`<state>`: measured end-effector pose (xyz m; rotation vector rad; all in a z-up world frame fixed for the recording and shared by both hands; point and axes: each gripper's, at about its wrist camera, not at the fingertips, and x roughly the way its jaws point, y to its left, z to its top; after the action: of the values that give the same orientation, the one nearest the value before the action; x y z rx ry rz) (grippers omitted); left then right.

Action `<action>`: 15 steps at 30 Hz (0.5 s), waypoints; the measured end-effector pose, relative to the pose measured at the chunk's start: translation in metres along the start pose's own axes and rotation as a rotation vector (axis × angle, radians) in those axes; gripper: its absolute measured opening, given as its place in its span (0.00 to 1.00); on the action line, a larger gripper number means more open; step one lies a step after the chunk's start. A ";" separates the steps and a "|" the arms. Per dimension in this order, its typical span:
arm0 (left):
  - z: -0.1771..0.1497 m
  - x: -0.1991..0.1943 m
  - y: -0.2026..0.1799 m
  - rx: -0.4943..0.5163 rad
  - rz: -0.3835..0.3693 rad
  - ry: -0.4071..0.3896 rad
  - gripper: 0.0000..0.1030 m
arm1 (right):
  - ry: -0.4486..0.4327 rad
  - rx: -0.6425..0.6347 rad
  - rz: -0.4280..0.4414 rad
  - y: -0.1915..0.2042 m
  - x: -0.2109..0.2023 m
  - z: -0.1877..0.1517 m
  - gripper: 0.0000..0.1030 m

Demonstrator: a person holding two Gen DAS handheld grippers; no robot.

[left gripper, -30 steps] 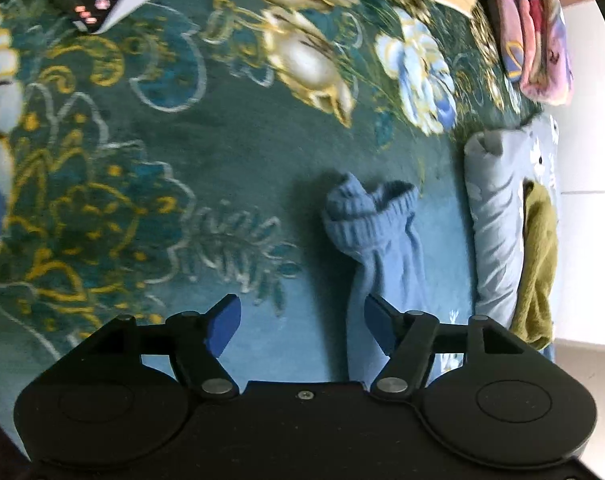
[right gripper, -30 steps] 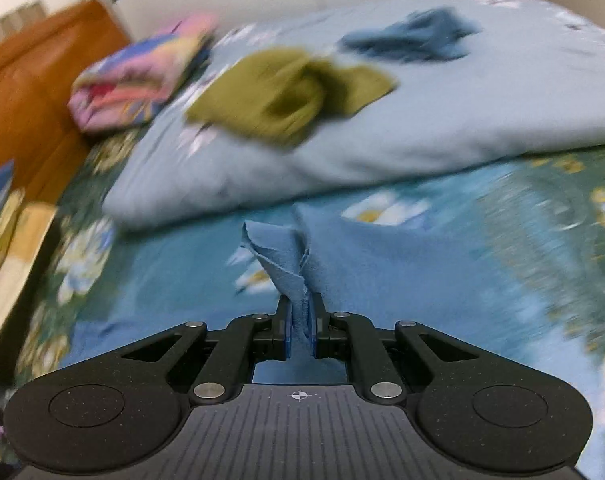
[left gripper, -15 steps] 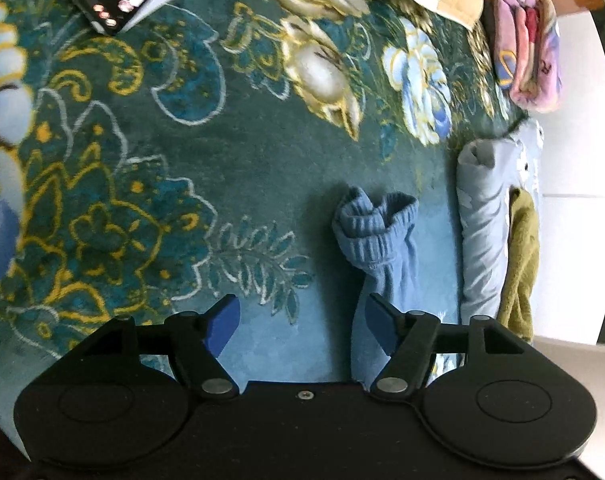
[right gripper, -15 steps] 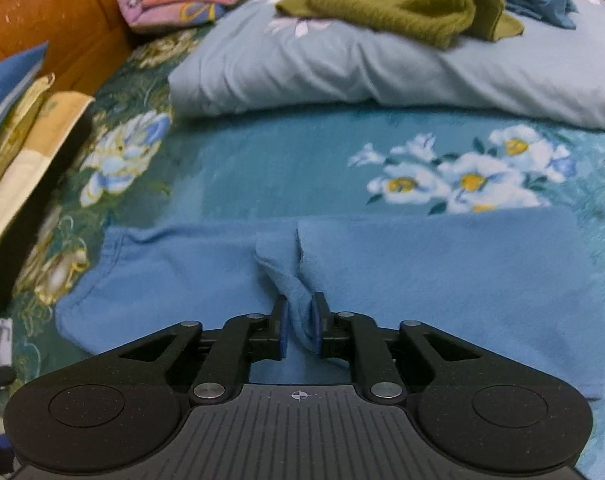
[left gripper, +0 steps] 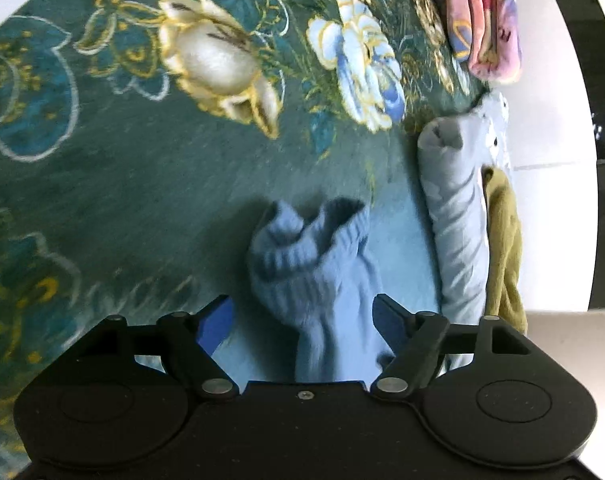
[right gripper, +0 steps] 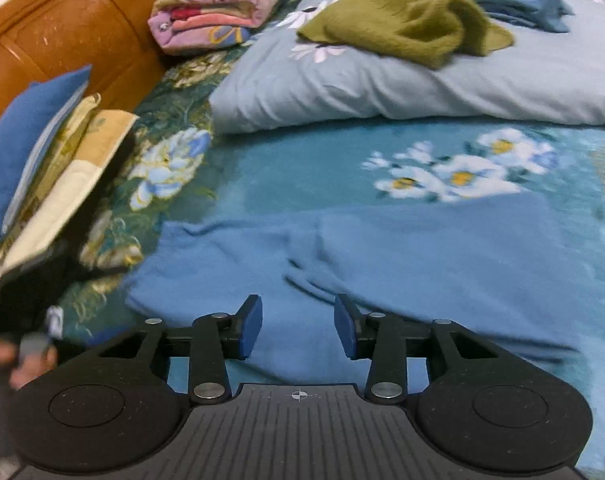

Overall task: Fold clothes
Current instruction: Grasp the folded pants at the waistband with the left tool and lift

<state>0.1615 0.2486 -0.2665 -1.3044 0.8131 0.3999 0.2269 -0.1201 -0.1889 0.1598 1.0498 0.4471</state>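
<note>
A light blue knit garment (right gripper: 402, 264) lies spread flat on the floral bedspread. My right gripper (right gripper: 298, 326) hovers just above its near edge, open, with nothing between the fingers. In the left wrist view a ribbed cuff of the same blue garment (left gripper: 310, 256) stands bunched up from the bed. My left gripper (left gripper: 302, 320) is open, its blue pads on either side of that sleeve without closing on it.
A pale blue pillow (right gripper: 382, 80) lies beyond the garment, with an olive green sweater (right gripper: 406, 24) and a darker blue cloth (right gripper: 522, 4) on it. A folded pink blanket (right gripper: 222, 12) sits by the brown headboard (right gripper: 62, 36). Stacked cushions (right gripper: 42, 168) are at left.
My right gripper has opened and let go of the blue fabric fold, which now lies flat. My left gripper moved closer so the cuff sits between its open fingers.
</note>
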 end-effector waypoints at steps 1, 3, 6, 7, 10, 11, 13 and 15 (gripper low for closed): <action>0.000 0.003 0.000 -0.006 -0.005 -0.014 0.65 | 0.004 0.004 -0.012 -0.005 -0.004 -0.003 0.36; 0.001 0.007 -0.001 -0.006 -0.006 -0.036 0.53 | 0.011 0.020 -0.037 -0.016 -0.012 -0.009 0.36; 0.002 0.007 -0.006 0.033 0.014 -0.061 0.31 | 0.012 0.077 -0.069 -0.036 -0.020 -0.013 0.36; 0.002 0.006 -0.009 0.048 0.022 -0.067 0.28 | 0.010 0.098 -0.079 -0.042 -0.022 -0.014 0.36; 0.000 -0.007 -0.029 0.133 0.030 -0.099 0.21 | -0.004 0.148 -0.093 -0.061 -0.028 -0.013 0.36; -0.003 -0.013 -0.042 0.191 0.028 -0.111 0.21 | -0.010 0.163 -0.096 -0.068 -0.030 -0.012 0.36; -0.011 -0.024 -0.071 0.320 0.015 -0.136 0.20 | -0.021 0.195 -0.103 -0.080 -0.034 -0.010 0.36; -0.026 -0.031 -0.104 0.444 -0.007 -0.156 0.19 | -0.031 0.227 -0.111 -0.093 -0.039 -0.009 0.37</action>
<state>0.2038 0.2036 -0.1730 -0.8524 0.7152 0.2899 0.2288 -0.2212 -0.1937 0.3080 1.0714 0.2238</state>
